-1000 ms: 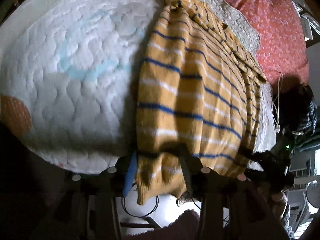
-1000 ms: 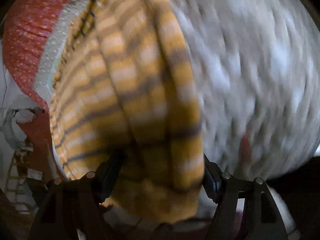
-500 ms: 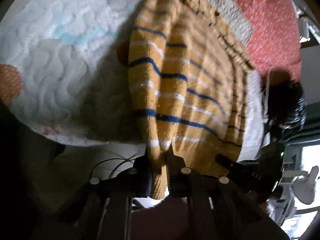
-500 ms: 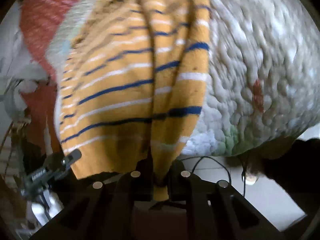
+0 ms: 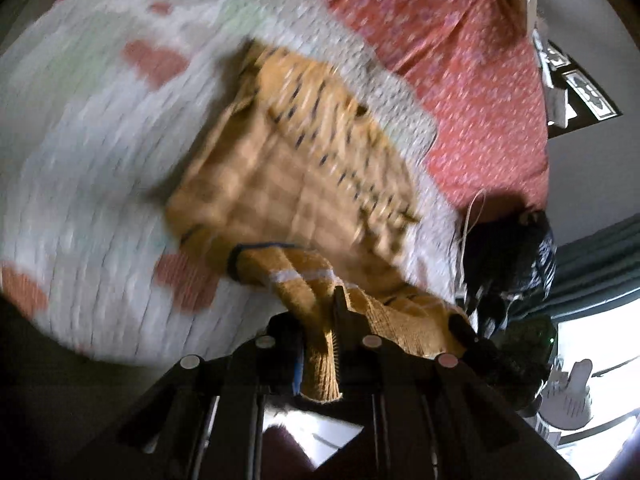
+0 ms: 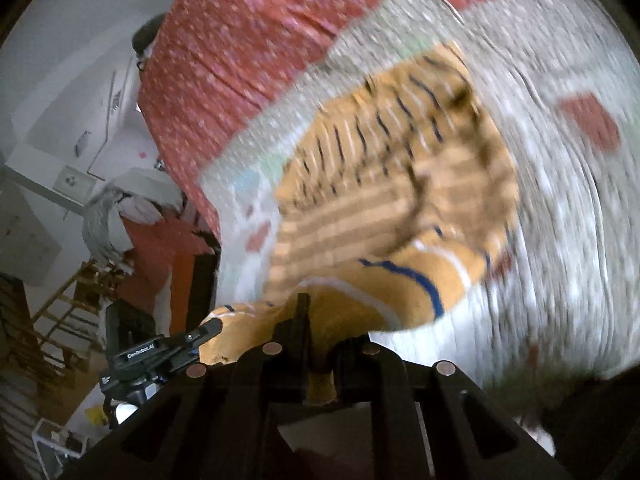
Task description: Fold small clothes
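Observation:
A mustard sweater with blue and white stripes (image 5: pixel 296 172) lies on a white quilted mat (image 5: pixel 88 184) on the bed. My left gripper (image 5: pixel 320 344) is shut on its near hem, which is lifted and folding toward the far end. In the right wrist view the sweater (image 6: pixel 384 184) shows the same way, blurred. My right gripper (image 6: pixel 320 356) is shut on the hem's other corner. Each gripper shows at the edge of the other's view.
A red patterned bedsheet (image 5: pixel 448 48) lies beyond the mat. A dark bag (image 5: pixel 508 264) and white cable sit at the bed's right edge. In the right wrist view, a white wall (image 6: pixel 64 80), furniture and a wooden rack (image 6: pixel 68 304) stand left.
Both grippers, shut on the hem, have risen and carried it forward over the sweater, which now looks shorter and doubled. Both views are blurred by motion.

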### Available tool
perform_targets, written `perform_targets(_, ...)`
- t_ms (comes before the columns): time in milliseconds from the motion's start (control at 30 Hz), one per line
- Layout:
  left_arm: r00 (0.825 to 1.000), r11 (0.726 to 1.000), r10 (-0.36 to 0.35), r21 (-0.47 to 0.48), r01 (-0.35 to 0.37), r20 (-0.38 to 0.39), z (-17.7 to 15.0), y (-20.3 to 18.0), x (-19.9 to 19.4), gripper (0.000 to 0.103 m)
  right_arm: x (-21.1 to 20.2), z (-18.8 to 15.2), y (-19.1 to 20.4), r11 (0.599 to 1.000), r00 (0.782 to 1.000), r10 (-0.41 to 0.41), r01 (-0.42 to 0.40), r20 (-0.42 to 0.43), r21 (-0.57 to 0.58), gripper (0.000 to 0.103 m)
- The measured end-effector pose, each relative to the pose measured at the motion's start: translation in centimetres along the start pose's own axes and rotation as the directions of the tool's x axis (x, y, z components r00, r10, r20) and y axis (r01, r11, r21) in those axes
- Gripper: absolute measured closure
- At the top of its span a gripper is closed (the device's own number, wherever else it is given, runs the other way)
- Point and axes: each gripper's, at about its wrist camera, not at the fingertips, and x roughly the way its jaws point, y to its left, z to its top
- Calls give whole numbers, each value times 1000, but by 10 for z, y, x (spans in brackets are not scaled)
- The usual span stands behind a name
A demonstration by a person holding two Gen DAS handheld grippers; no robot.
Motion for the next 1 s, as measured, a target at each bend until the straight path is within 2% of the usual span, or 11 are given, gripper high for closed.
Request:
perform_targets(100,998,997,37,60,-40,46,43,-29,8,92,9,44,9,1000,999,-24,24,33,-18,94)
perform_targets(267,993,991,99,80,-104,57,114,-52,47,92,46,115,0,997,998,-48,45,44,58,94)
perform_targets(500,982,981,185,51,-187,29,196,-45,122,92,119,190,-41,985,995,-99,98,-2,140,94)
perform_targets(633,973,972,232,40,-232,-2,229,-32,169,91,160,217,-79,967,997,-75,80,-30,243,90)
perform_targets(700,975,975,223,15,-222,-26,240,-21,186,90,176,228,-101,944,999,-35,46,-39,327,87)
perform_targets(767,983,982,181,-40,-182,-35,249,-10,193,88,185,235,-119,917,1000,8,3,-25,399,82)
perform_targets(933,998,981,53,-187,-58,-28,265,16,196,83,187,250,-148,849,991,96,-130,92,511,52)
perform_targets(1000,1000,977,27,-211,-30,-15,269,21,193,79,180,256,-154,831,987,87,-146,134,536,45)
